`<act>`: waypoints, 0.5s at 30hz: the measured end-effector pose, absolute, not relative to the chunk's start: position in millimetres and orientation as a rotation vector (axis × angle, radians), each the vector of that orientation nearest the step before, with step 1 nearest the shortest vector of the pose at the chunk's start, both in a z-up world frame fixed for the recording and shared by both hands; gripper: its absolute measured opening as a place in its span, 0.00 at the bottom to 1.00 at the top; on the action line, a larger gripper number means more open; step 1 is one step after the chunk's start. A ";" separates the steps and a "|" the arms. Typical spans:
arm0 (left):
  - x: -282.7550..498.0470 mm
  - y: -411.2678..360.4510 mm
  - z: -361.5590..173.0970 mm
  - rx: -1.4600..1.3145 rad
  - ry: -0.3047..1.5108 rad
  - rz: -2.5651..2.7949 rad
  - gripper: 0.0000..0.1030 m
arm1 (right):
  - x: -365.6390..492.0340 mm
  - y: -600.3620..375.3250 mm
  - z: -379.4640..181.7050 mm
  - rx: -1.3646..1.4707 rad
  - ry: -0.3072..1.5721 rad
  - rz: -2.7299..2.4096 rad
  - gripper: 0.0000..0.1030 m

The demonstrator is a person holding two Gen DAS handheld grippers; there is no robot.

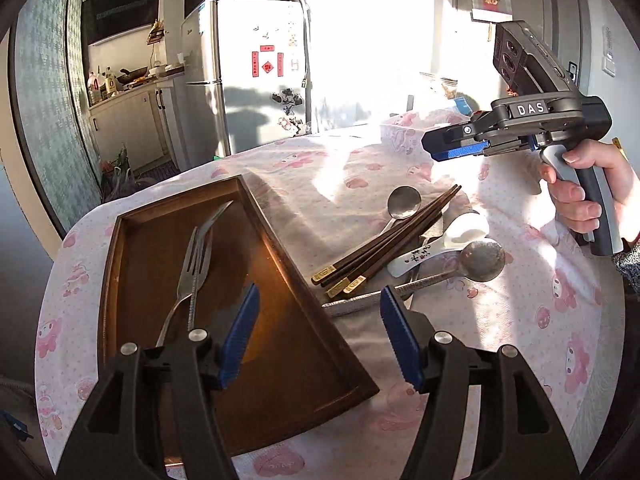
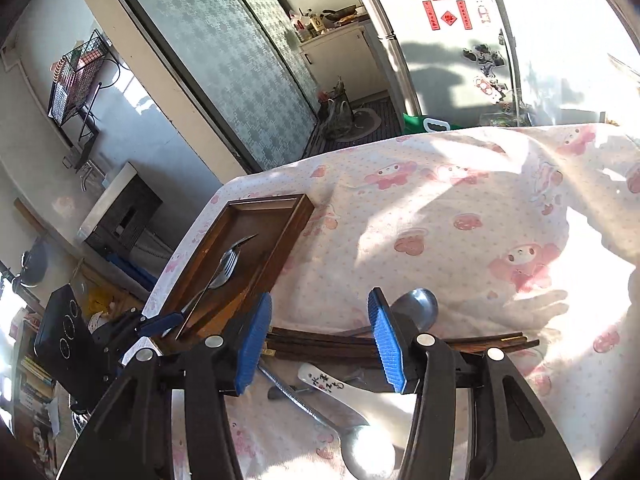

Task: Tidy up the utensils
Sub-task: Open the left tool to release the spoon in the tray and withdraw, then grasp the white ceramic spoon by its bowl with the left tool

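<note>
Two forks (image 1: 196, 268) lie crossed in the wooden tray (image 1: 120, 280), tines toward its far end, and nothing else sits in it; the tray rests on a bench draped in a pink cartoon cloth (image 1: 540, 300). Just beside the tray's right edge is the loose heap: dark chopsticks (image 1: 384, 240) with gold ends, a metal spoon (image 1: 404, 202) bowl-up behind them, a white ceramic spoon (image 1: 436, 254) with black lettering, and a second metal spoon (image 1: 482, 260) nearest the person.

From the left wrist view the left gripper (image 1: 318, 336) hangs over the tray's right rim, its blue fingers spread wide and holding nothing; this view also catches the right gripper (image 1: 456, 148) from the side, raised above the heap in a hand (image 1: 580, 188), though its finger gap cannot be judged there.

Only the right wrist view settles that: the right gripper's fingers (image 2: 386, 340) stand apart, empty, above the chopsticks; it also shows the left gripper at the tray's near corner.
</note>
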State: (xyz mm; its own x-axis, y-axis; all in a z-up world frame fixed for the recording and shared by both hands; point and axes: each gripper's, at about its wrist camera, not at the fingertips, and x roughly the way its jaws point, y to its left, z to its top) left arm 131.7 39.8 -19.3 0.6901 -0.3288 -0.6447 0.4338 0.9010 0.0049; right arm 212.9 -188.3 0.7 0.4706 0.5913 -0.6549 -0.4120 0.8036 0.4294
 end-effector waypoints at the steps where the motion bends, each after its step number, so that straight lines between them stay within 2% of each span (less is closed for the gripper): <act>1: 131.4 31.2 -19.2 0.170 0.693 -0.440 0.64 | 208.0 -197.5 -3.0 0.233 0.888 0.617 0.50; 10: 141.6 -39.4 -26.8 0.235 0.716 -0.528 0.64 | 185.4 -235.1 -43.0 0.240 0.947 0.567 0.49; 15: 143.1 -56.5 -36.7 0.241 0.708 -0.563 0.64 | 185.0 -237.2 -54.2 0.252 0.979 0.580 0.37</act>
State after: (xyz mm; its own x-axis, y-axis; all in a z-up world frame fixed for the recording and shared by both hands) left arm 143.1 -56.5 -36.7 0.6200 -0.4046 -0.6723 0.5633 0.8260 0.0224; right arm 185.0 -237.2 -54.2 0.4223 0.5671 -0.7071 -0.3471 0.8218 0.4517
